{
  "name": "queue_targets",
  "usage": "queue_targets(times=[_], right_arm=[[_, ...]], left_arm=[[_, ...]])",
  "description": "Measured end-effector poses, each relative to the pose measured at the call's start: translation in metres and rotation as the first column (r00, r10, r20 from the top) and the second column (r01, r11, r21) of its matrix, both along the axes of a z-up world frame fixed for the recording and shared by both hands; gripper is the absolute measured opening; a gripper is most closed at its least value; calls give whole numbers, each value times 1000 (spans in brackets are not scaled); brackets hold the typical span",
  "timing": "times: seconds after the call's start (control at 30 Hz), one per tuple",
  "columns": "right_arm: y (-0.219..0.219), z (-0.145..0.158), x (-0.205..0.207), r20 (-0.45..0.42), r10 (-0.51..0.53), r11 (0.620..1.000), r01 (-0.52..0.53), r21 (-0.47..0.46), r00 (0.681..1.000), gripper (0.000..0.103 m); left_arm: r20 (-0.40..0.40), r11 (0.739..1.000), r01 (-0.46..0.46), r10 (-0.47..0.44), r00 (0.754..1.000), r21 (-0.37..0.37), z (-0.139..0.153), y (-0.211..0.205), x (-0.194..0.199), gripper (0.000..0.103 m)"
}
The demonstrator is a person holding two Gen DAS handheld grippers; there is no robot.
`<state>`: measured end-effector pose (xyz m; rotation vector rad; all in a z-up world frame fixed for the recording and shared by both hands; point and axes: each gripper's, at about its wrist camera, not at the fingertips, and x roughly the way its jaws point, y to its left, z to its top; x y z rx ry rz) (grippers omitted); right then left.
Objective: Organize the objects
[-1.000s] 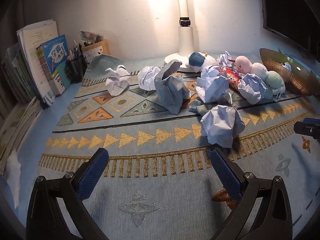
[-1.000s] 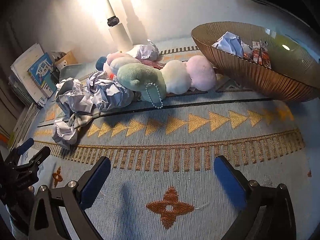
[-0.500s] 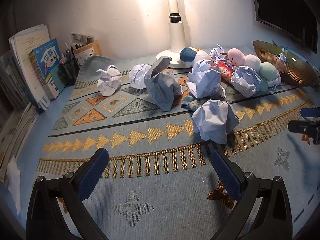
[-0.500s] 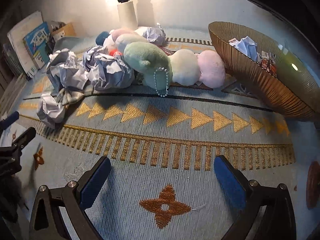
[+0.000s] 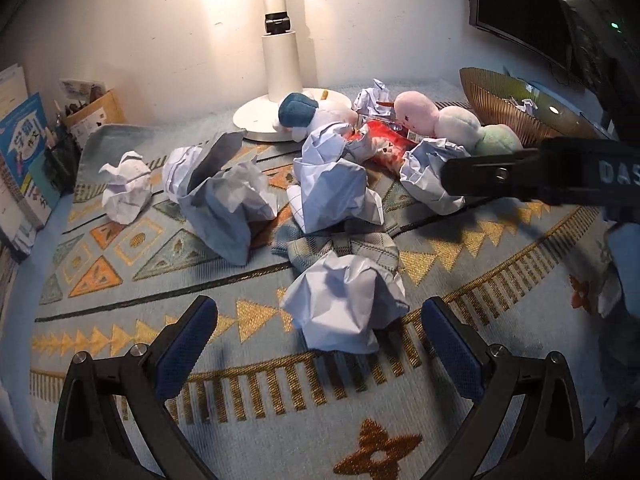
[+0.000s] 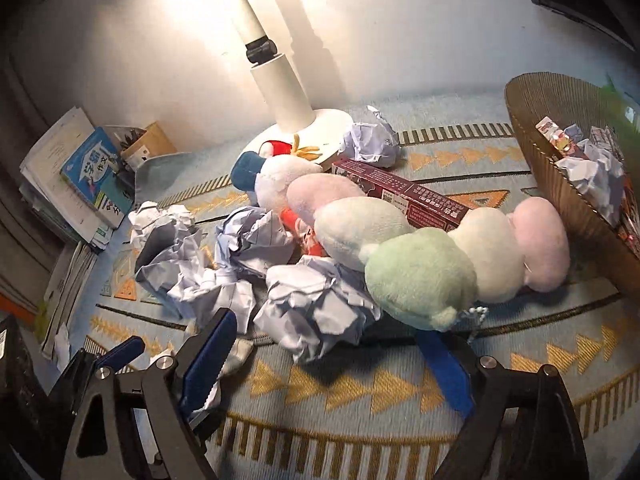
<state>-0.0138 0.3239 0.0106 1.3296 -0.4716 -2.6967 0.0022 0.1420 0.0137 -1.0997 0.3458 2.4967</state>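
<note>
Left gripper (image 5: 318, 338) is sitting with its jaws spread wide, blue ribbed pads (image 5: 184, 346) at lower frame, holding nothing; a crumpled white paper ball (image 5: 344, 306) is lying on the rug just ahead of and between the tips, can't tell if touching. Right gripper (image 6: 336, 354) is also gaping wide and empty, its blue pads flanking another wrinkled paper wad (image 6: 316, 312) at centre frame; right pad is tucked under the green end of a soft segmented plush (image 6: 432, 260) in pastel green, cream and pink. The woven flat rug (image 5: 280, 412), pale blue with gold triangles and bars, is covering the whole surface. More creased paper lumps (image 5: 332, 188) are crowding mid frame in the left view, with a shiny red crinkled snack wrapper (image 5: 380, 144) behind them and a checked cloth (image 5: 340, 246) bunched underneath. A long dark-red cardboard box (image 6: 400, 196) is lying behind the plush. A ribbed amber bowl (image 6: 560, 184) at right edge is holding paper and wrappers. A smooth white lamp post on a round base (image 5: 280, 76) is standing at upper centre. Books (image 6: 92, 172) are stacked at left edge.
</note>
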Motion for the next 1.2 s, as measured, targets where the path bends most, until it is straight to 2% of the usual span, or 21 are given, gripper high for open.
queue_targets(times=[0.07,0.1,0.13,0.2,0.23,0.27,0.37,0.5,0.6,0.67,0.73,0.8,0.87,0.97,1.03,1.13,1.2], right_arm=[[-2,-2,-7,-18,-1,1000,1,0,1000,78],[-4,-2,-9,-28,5,1000,-5,2,1000,68],[-6,-5,-10,-32,17,1000,-17,6,999,63],[-10,-9,-8,-33,22,1000,-21,12,999,62],[-10,-7,-6,-45,23,1000,-22,12,999,62],[-10,-4,-3,-61,34,999,-34,2,998,62],[-10,-3,7,-47,60,998,-60,-12,997,62],[-9,6,45,-65,141,986,-146,-76,988,62],[-10,13,76,-91,179,982,-183,-36,980,62],[-7,16,97,-107,183,983,-179,44,977,62],[2,17,108,-108,163,984,-153,94,981,62],[17,16,118,-112,143,987,-133,92,983,62],[35,13,124,-112,92,992,-82,91,989,62],[58,4,122,-93,8,988,7,152,996,62],[72,-3,120,-75,-32,992,41,122,997,62],[79,-4,116,-63,-51,995,57,86,997,63],[75,-5,113,-57,-42,993,48,106,997,63]], left_arm=[[0,1000,-5,5,1000,14,0,0,-3,95],[5,1000,-8,8,1000,28,0,-2,-4,85],[18,999,-6,5,1000,43,0,-4,-6,80],[29,998,-5,4,1000,58,-1,-6,-6,65],[29,998,5,-7,1000,69,-1,-7,-5,52],[28,997,18,-20,999,78,0,-8,-4,50],[9,997,-3,3,1000,71,2,-10,-2,49],[15,992,-51,50,999,113,8,-23,1,49],[13,985,-93,92,996,148,10,-31,14,49],[19,983,-101,99,995,153,10,-33,22,49],[23,983,-88,86,996,159,10,-32,29,49],[29,981,-69,65,997,182,11,-32,35,49],[43,972,-32,22,999,234,14,-35,42,49],[62,956,-2,-17,998,292,17,-41,48,49],[79,949,9,-35,996,315,15,-45,51,49],[127,919,26,-82,988,393,10,-55,54,49],[163,863,24,-122,979,504,9,-67,53,49]])
